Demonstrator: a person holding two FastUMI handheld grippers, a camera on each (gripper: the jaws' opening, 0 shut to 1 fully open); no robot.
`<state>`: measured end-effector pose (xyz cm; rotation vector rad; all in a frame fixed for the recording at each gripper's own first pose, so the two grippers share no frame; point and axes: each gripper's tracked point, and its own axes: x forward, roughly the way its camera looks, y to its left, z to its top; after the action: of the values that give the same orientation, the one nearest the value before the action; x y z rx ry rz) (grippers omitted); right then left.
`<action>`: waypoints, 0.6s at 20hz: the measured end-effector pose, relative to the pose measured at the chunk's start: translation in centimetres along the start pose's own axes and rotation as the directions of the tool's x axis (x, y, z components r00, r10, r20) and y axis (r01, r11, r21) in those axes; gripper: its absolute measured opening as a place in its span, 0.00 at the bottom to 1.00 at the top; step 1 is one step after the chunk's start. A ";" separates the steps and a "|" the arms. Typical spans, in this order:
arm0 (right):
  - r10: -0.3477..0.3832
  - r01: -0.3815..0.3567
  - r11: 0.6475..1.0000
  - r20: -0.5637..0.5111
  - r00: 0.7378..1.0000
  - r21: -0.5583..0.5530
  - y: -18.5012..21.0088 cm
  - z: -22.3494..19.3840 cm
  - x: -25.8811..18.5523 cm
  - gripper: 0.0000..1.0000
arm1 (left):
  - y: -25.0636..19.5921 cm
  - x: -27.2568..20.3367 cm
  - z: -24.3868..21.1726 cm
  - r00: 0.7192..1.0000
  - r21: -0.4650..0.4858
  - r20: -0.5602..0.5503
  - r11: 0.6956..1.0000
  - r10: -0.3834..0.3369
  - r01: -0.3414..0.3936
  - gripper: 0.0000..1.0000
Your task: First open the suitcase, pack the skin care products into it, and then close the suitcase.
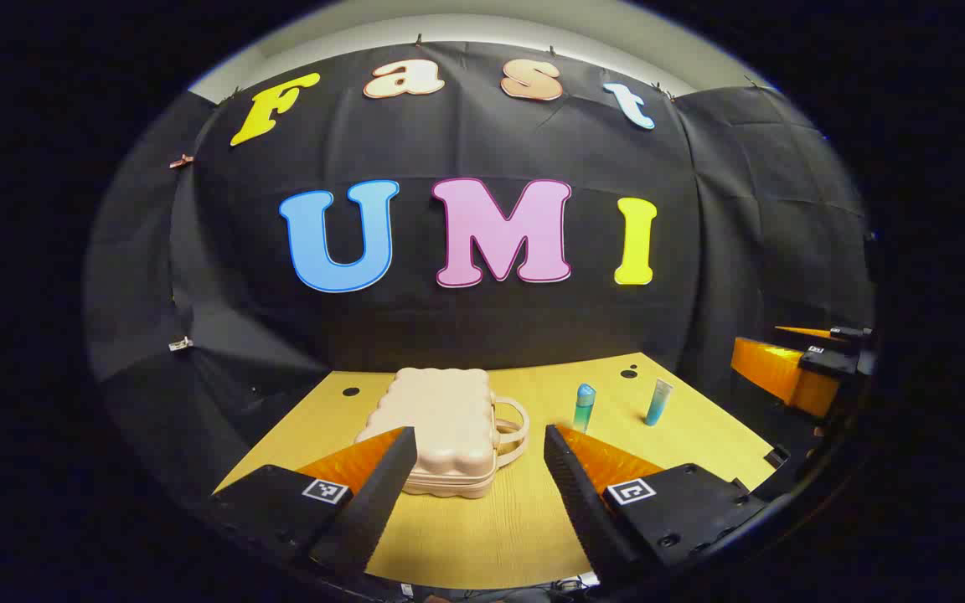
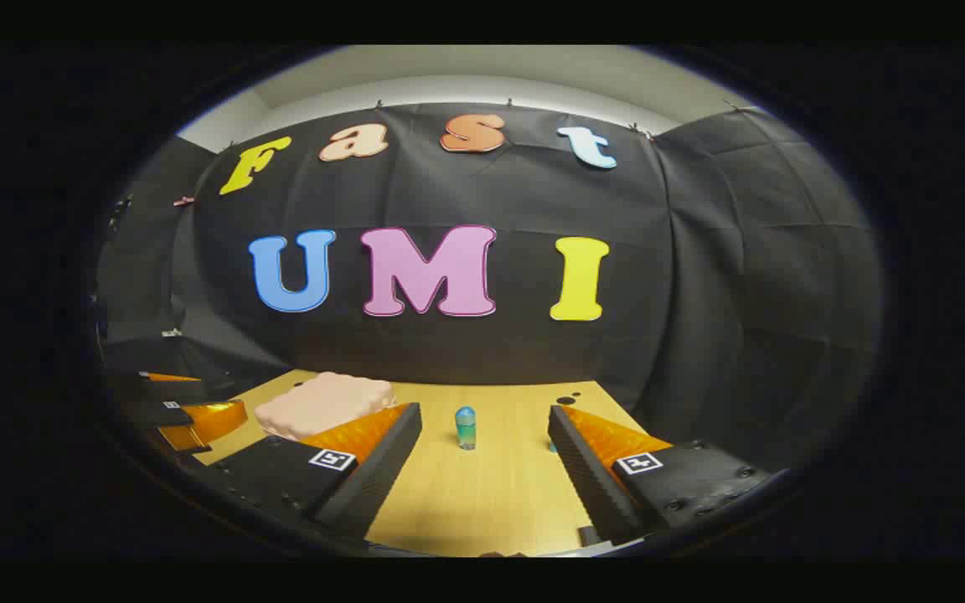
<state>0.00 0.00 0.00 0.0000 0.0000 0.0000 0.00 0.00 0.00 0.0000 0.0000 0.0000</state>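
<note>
Table (image 1: 524,519): closed suitcase (image 1: 441,431) ahead of open left gripper (image 1: 474,456).

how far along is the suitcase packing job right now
Nothing looks done yet. The suitcase lies closed on the table. A bottle and a tube stand upright beside it, unpacked. The left tool and right tool are open, holding nothing. Opening, packing both items and closing all remain.
</note>
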 end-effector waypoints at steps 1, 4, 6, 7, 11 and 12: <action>-0.001 0.001 1.000 0.001 1.000 -0.001 -0.1 0.0 0.3 0.96 | 0.0 0.3 0.0 1.000 -0.001 -0.002 1.000 0.002 -0.002 0.96; 0.000 0.000 1.000 -0.008 1.000 -0.008 -0.6 -0.5 1.1 0.96 | -0.1 1.0 0.0 1.000 -0.009 -0.008 1.000 0.008 -0.008 0.96; 0.005 -0.005 1.000 -0.016 1.000 -0.003 -0.7 -0.7 1.5 0.97 | -0.4 1.4 -0.2 1.000 -0.019 -0.011 1.000 0.002 -0.002 0.96; 0.004 -0.004 1.000 -0.016 1.000 -0.004 -0.9 -0.6 1.8 0.94 | -0.6 1.7 -0.4 1.000 -0.022 -0.016 1.000 -0.002 0.001 0.96; 0.001 -0.001 1.000 -0.018 1.000 -0.001 -1.3 -0.6 2.8 0.96 | -1.4 2.8 -0.4 1.000 -0.007 -0.020 1.000 -0.014 0.014 0.96; 0.000 0.000 1.000 -0.021 1.000 -0.001 -1.3 -0.7 2.9 0.96 | -1.5 3.1 -0.1 1.000 -0.002 -0.016 1.000 -0.016 0.016 0.96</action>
<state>2.94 -1.34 -0.66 -0.0006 0.0210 0.0000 3.13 -1.50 -0.09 -0.0017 0.0165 -0.0161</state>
